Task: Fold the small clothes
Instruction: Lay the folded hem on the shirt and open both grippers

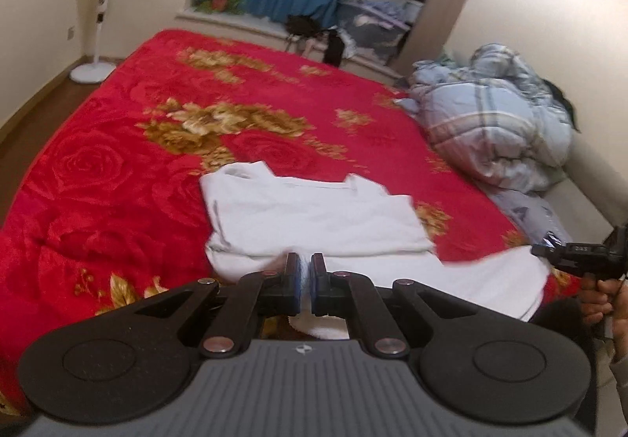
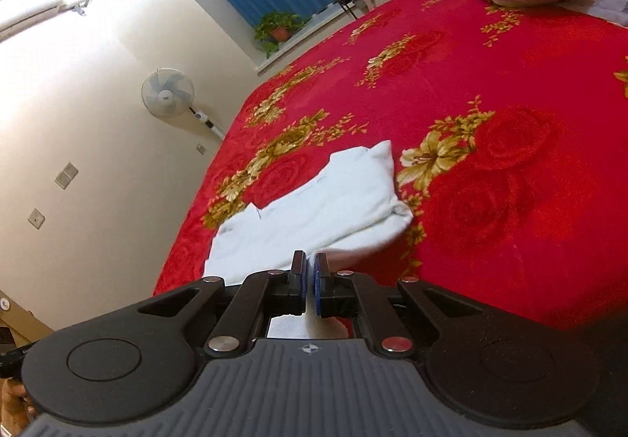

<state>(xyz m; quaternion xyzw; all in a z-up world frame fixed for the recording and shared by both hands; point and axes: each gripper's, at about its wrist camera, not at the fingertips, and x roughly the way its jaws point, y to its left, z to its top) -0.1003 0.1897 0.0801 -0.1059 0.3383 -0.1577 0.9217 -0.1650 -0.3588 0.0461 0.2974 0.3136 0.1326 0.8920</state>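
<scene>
Two claws (image 1: 305, 272) (image 2: 310, 272) — each clamped on one white garment (image 1: 314, 213) (image 2: 314, 217) — one red blanket (image 1: 117, 170) (image 2: 510, 162).

The white garment (image 1: 314, 217) ahead of the jaws was soft, matt cloth; the red blanket (image 1: 117, 170) beneath it looked plush, with a faint sheen; the left gripper (image 1: 305, 272) was matt black plastic, its rivets shiny metal, its pads blue and rubbery; the right gripper (image 2: 310, 272) looked alike.
</scene>
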